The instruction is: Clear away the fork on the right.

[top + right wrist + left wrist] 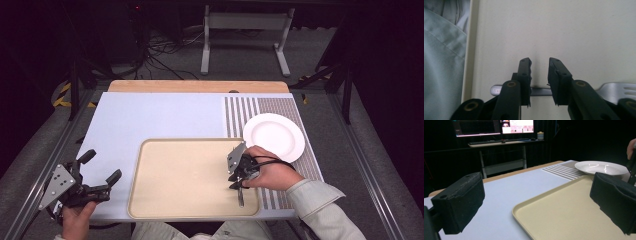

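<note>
A metal fork lies on the beige tray near its front right corner. My right gripper points down over the fork's handle. In the right gripper view the jaws stand a little apart on either side of the handle, and the fork lies flat on the tray with its tines to the right. The pads do not press on it. My left gripper is held off the table's front left corner, open and holding nothing.
A white plate sits on the striped mat just beyond the tray's right end, and shows in the left gripper view too. The light-blue table cover lies behind and left of the tray.
</note>
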A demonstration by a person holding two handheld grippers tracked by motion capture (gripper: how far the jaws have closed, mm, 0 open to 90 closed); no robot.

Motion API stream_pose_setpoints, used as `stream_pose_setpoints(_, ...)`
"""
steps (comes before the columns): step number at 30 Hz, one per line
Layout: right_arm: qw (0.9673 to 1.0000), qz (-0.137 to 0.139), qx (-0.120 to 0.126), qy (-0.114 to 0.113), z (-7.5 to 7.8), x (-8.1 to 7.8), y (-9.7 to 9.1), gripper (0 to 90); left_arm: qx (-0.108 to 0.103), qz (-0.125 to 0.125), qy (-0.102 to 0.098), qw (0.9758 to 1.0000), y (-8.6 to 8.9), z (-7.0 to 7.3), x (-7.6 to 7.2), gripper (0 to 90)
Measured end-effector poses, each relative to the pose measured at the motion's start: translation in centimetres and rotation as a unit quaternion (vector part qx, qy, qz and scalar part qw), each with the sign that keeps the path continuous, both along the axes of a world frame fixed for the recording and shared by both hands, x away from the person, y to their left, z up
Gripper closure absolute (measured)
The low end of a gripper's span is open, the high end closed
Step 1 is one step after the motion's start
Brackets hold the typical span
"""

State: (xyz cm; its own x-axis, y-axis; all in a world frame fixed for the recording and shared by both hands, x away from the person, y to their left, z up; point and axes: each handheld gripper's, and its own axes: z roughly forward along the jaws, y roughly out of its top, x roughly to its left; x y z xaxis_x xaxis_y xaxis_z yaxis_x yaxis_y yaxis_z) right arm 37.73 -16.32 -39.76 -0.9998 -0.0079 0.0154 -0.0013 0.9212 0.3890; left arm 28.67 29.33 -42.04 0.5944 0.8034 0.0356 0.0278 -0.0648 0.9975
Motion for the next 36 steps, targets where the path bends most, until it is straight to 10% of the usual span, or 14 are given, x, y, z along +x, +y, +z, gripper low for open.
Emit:
stream_pose_setpoints(22,0.9875,-0.090,0.104,-0.077,4.2,-1.0,-4.5,25.5,0.000,0.003,0.001,1.0000,0.1,0.0,-0.1,0.5)
stream_pose_setpoints(32,0.9623,-0.166,0.175,-0.126,4.9,-2.2,-7.8,16.8,-0.002,0.001,0.001,1.0000,-0.1,0.0,0.0,0.5)
stream_pose_setpoints(36,0.9431,-0.212,0.203,-0.156,4.5,-2.7,-9.2,11.7,0.000,0.000,0.003,1.0000,-0.1,0.0,0.0,0.5)
